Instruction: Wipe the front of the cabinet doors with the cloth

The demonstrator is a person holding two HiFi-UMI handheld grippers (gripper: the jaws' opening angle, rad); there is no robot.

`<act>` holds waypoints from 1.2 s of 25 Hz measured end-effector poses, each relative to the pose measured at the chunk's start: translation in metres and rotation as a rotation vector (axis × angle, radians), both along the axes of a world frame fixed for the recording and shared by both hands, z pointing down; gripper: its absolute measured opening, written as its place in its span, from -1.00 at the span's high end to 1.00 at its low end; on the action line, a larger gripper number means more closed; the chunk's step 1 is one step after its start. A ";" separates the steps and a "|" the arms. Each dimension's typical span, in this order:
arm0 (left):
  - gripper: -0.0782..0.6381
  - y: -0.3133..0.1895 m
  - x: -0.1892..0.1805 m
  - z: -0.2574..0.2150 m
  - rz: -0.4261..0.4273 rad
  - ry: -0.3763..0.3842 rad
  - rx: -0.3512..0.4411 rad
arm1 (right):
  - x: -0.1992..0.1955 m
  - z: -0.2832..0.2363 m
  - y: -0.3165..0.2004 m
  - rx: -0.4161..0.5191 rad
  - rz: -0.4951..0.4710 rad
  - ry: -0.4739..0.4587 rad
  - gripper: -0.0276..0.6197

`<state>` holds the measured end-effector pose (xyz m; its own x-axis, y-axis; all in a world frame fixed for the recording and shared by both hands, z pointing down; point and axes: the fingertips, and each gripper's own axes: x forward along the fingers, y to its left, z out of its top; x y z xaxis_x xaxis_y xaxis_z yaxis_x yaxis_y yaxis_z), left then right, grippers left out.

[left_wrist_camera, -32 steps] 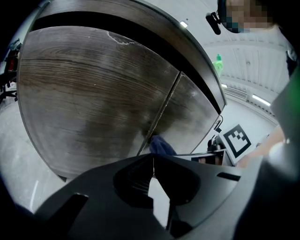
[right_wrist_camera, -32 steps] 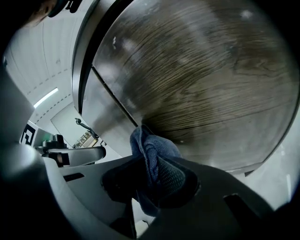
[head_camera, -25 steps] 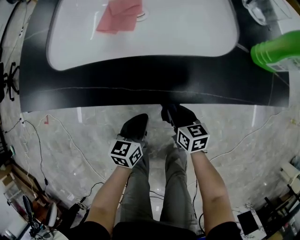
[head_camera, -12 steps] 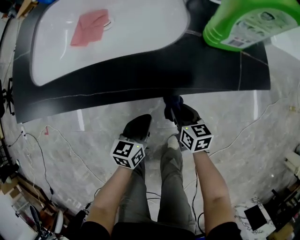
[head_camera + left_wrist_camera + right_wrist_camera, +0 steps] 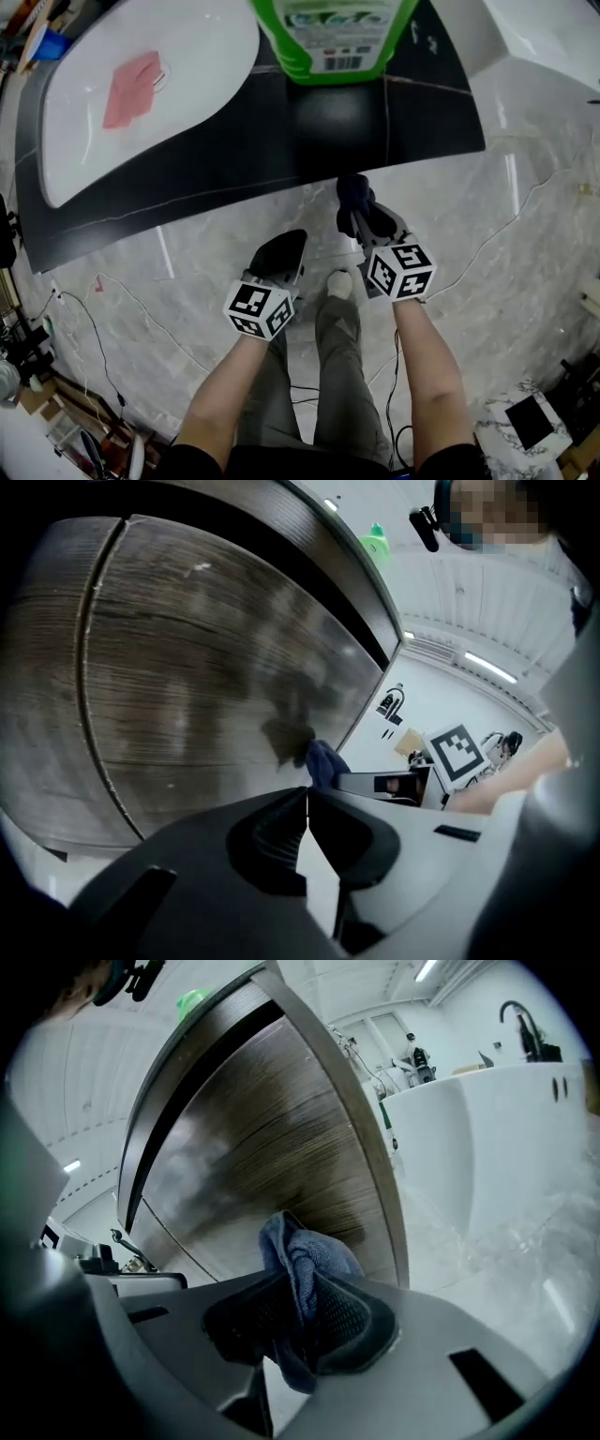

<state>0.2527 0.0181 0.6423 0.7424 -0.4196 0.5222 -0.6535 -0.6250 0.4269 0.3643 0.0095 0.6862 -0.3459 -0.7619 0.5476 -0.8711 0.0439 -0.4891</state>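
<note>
Two tongs: left tongs [image 5: 307, 803] clenched on nothing, held low and facing the wood; right tongs [image 5: 305, 1312] clamped on cloth [image 5: 305, 1251].
Cloth position: blue wad bunched at the tips, close up to cabinet door [image 5: 272, 1129], near its right edge; contact not certain.
Bench [image 5: 234, 141] overhead: green bottle [image 5: 333, 37]; pink rag [image 5: 131, 89] in white sink [image 5: 206, 56].
Step in hand: likely start of a wiping pass on the door front.
Next move: press wad flat to wood, sweep leftward across the panel, keep grip firm against slipping.
</note>
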 end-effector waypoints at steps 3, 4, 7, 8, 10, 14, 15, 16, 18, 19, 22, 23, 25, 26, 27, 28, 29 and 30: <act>0.75 0.003 0.020 0.000 0.025 0.005 0.001 | 0.022 -0.002 0.003 0.006 0.030 0.002 0.64; 0.75 0.004 0.026 0.001 0.032 0.005 0.001 | 0.029 -0.002 0.005 0.008 0.039 0.002 0.64; 0.75 0.006 0.043 0.002 0.047 0.008 -0.004 | 0.048 -0.003 0.010 0.007 0.065 0.006 0.64; 0.75 0.007 0.049 0.002 0.053 0.011 -0.005 | 0.054 -0.003 0.011 0.006 0.074 0.007 0.64; 0.75 0.007 0.060 0.002 0.065 0.017 -0.005 | 0.063 -0.003 0.013 0.006 0.086 0.008 0.64; 0.75 0.007 0.074 0.002 0.084 0.023 -0.007 | 0.069 -0.006 0.015 0.016 0.091 0.006 0.64; 0.75 0.007 0.075 0.003 0.087 0.023 -0.007 | 0.068 -0.008 0.016 0.020 0.090 0.005 0.64; 0.75 0.007 0.075 0.003 0.088 0.022 -0.007 | 0.066 -0.009 0.017 0.025 0.088 0.003 0.64; 0.75 0.007 0.074 0.003 0.089 0.019 -0.008 | 0.061 -0.013 0.019 0.034 0.082 -0.002 0.64; 0.75 0.008 0.073 0.003 0.089 0.017 -0.009 | 0.059 -0.015 0.020 0.038 0.080 -0.005 0.64; 0.75 0.009 0.067 0.001 0.086 0.016 -0.010 | 0.051 -0.022 0.025 0.049 0.088 -0.023 0.64; 0.75 0.009 0.064 -0.001 0.080 0.017 -0.010 | 0.048 -0.025 0.027 0.052 0.095 -0.033 0.64; 0.75 0.008 0.056 -0.005 0.061 0.022 -0.012 | 0.041 -0.032 0.029 0.058 0.105 -0.057 0.64; 0.75 0.007 0.052 -0.007 0.052 0.024 -0.012 | 0.037 -0.035 0.030 0.062 0.106 -0.065 0.64; 0.75 0.007 0.047 -0.008 0.043 0.026 -0.013 | 0.033 -0.039 0.030 0.067 0.105 -0.069 0.64; 0.75 0.006 0.043 -0.009 0.035 0.026 -0.012 | 0.028 -0.042 0.031 0.072 0.101 -0.069 0.64; 0.75 0.005 0.038 -0.010 0.028 0.027 -0.010 | 0.024 -0.044 0.030 0.076 0.097 -0.069 0.64; 0.75 0.003 0.032 -0.012 0.021 0.028 -0.008 | 0.020 -0.047 0.030 0.078 0.094 -0.069 0.64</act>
<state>0.2851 0.0211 0.6305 0.7657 -0.3998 0.5039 -0.6278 -0.6353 0.4498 0.3838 0.0398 0.6396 -0.3058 -0.8318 0.4632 -0.8377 0.0039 -0.5461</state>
